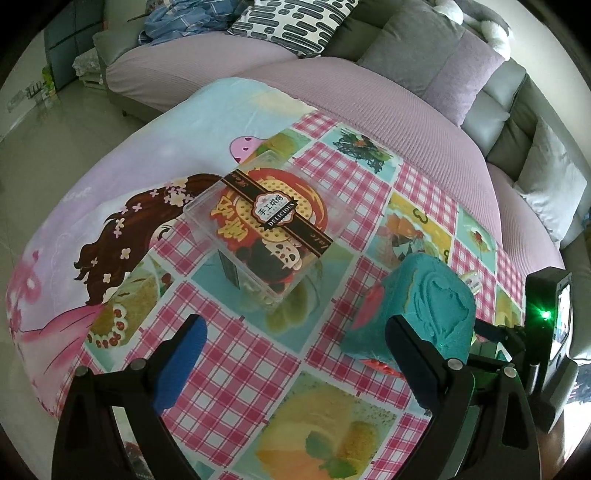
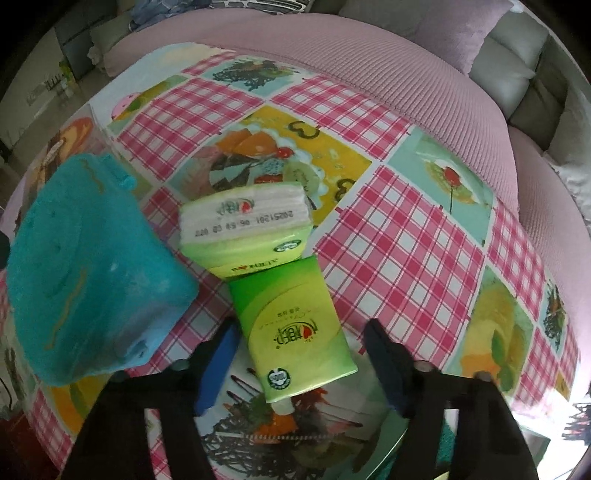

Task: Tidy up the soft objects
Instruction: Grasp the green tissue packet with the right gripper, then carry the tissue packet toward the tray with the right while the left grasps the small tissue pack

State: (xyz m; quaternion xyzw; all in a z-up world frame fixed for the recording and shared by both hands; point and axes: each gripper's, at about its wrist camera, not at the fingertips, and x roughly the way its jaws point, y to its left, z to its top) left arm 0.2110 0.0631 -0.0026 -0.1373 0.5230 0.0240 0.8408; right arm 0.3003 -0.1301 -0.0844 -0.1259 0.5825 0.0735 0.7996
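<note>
Right gripper [image 2: 299,363]: we found its jaws partly apart, straddling a green tissue pack [image 2: 295,332] that lay flat on the surface [image 2: 399,236]. The left blue pad [image 2: 216,369] stood just beside the pack's edge; the right pad was apart from it. We could not tell whether the left pad touched, so we logged no grip.

Second tissue pack [image 2: 243,229]: just beyond the first, touching its far end, white sheets showing along its upper side.

Teal plush block [image 2: 88,273]: to the left of both packs, near them, resting on the checked cloth. In the left wrist view we noted the same block [image 1: 421,306] beside the right finger of the other gripper.

Left gripper [image 1: 295,339]: jaws wide, nothing between them, hovering above the cloth.

Clear box [image 1: 266,229]: ahead of the left gripper, on the surface, with a black label band across its lid.

Sofa [image 1: 369,96]: beyond the surface, under a pink cover, bearing a patterned cushion [image 1: 295,26] and a grey-and-lilac cushion [image 1: 432,62].
</note>
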